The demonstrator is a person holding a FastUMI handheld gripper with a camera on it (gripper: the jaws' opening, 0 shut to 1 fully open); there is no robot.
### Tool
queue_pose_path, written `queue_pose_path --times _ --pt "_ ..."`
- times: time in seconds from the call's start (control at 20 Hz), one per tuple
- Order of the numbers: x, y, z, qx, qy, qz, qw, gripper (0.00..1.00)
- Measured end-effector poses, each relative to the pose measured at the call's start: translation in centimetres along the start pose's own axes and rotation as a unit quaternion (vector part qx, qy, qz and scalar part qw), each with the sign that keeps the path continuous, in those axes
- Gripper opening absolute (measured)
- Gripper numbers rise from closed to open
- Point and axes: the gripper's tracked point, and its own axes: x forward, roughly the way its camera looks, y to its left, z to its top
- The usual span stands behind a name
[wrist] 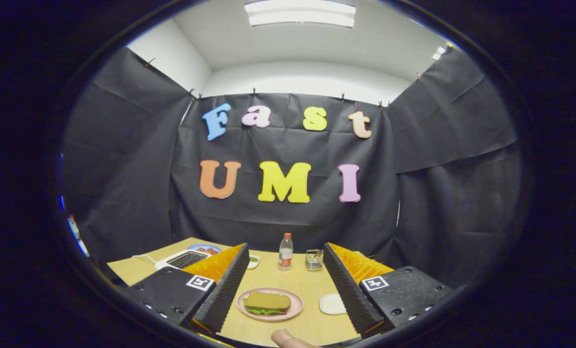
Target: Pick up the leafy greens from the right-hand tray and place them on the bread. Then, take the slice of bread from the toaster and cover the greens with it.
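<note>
The fingers (285, 280) stand wide apart, holding nothing. Between them on the bench (268, 278), a pink plate (295, 309) carries bread (267, 300) over leafy greens (264, 311). At one o'clock from the plate stands a bottle (285, 251).

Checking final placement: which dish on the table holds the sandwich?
The pink plate between the open gripper's fingers; the small white dish beside it holds nothing.

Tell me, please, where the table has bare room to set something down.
Bare wood lies between the pink plate holding the sandwich and the bottle. It is tighter beside the plate, where a small white dish sits. The gripper hangs open above, with the plate between its fingers.
</note>
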Motion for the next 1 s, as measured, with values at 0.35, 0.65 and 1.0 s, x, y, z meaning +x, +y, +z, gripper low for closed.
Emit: queue_pose_path --times 0.35,0.65,1.0 --pt "-1.4 1.1 -1.6 -0.001 -0.012 0.024 1.0 0.95" --pt "-0.5 0.4 -3.6 0.009 0.009 0.022 1.0 0.95" --pt "0.2 0.0 -4.6 0.02 0.017 0.028 0.999 0.95"
